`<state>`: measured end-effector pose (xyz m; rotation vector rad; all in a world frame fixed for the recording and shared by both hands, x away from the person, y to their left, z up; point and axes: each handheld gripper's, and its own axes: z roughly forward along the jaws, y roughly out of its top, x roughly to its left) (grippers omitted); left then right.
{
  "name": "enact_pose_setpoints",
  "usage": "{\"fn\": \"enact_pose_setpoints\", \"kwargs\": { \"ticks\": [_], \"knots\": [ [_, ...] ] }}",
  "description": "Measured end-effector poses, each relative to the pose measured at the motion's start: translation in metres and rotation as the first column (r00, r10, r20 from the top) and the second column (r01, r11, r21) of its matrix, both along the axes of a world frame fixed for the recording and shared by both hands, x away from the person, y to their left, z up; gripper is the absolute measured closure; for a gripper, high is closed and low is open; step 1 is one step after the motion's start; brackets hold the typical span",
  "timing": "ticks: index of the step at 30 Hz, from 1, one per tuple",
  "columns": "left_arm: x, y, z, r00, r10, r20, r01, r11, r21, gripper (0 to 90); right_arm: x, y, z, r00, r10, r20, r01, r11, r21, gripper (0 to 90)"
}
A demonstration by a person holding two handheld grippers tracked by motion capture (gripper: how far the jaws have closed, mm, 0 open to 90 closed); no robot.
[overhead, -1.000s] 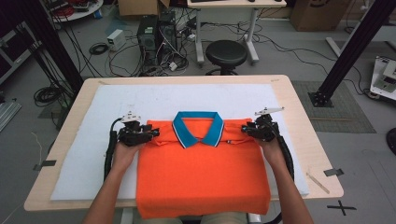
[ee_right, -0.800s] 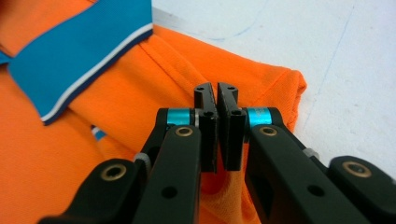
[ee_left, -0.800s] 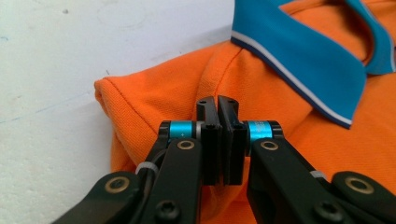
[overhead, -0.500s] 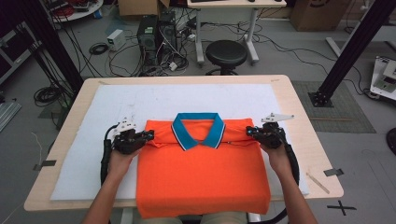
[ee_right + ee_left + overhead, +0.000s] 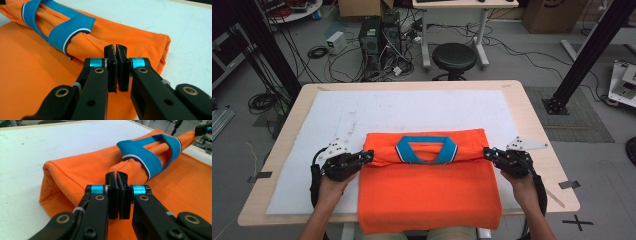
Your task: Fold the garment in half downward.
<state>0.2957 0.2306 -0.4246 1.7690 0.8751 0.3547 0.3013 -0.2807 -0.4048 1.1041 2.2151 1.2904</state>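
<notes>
Both forearms come in from the table's near edge; the left gripper (image 5: pixel 368 157) and right gripper (image 5: pixel 488 152) point inward, each clamped tight on a top corner of the folded orange polo shirt (image 5: pixel 429 195); it lies on the white mat (image 5: pixel 412 110) at the near edge, blue collar (image 5: pixel 427 150) between the grippers.

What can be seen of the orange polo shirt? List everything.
The orange polo shirt looks like knitted piqué cotton, with a blue collar edged by a thin white stripe. It lies folded into a rectangle on the white mat, its near hem hanging over the table's front edge. The collar end is lifted and rolled toward the person. The left gripper and the right gripper are each shut on a corner of that fold.
</notes>
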Motion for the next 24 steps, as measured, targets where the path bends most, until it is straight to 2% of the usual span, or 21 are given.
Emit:
{"fn": "enact_pose_setpoints", "kwargs": {
  "ticks": [12, 16, 20, 22, 23, 24],
  "knots": [
    [-0.036, 0.001, 0.0, 0.9976, -0.068, -0.008, 0.068, 0.9977, -0.003, 87.7, -0.039, -0.007, 0.001, 0.9995, 0.029, 0.016, -0.029, 0.999, 0.016, 88.7],
    [-0.042, 0.001, -0.006, 0.996, -0.083, -0.034, 0.083, 0.9964, 0.013, 87.6, -0.053, -0.009, -0.001, 0.9994, 0.032, 0.011, -0.032, 0.999, -0.004, 88.7],
    [-0.041, 0.0, -0.014, 0.9949, -0.082, -0.059, 0.083, 0.9963, 0.019, 87.2, -0.058, -0.008, -0.009, 0.9995, 0.031, -0.009, -0.032, 0.999, -0.032, 88.5],
    [-0.038, 0.0, -0.013, 0.9958, -0.068, -0.062, 0.069, 0.9976, 0.01, 82.2, -0.055, -0.008, -0.013, 0.9994, 0.023, -0.026, -0.024, 0.999, -0.034, 87.9],
    [-0.036, 0.001, -0.011, 0.9966, -0.053, -0.062, 0.054, 0.9986, 0.001, 75.5, -0.054, -0.009, -0.015, 0.9992, 0.022, -0.033, -0.023, 0.999, -0.03, 86.4],
    [-0.033, 0.002, -0.009, 0.9975, -0.029, -0.065, 0.028, 0.9995, -0.011, 65.4, -0.052, -0.009, -0.015, 0.9993, 0.015, -0.035, -0.016, 1.0, -0.023, 81.4]
  ]
}}
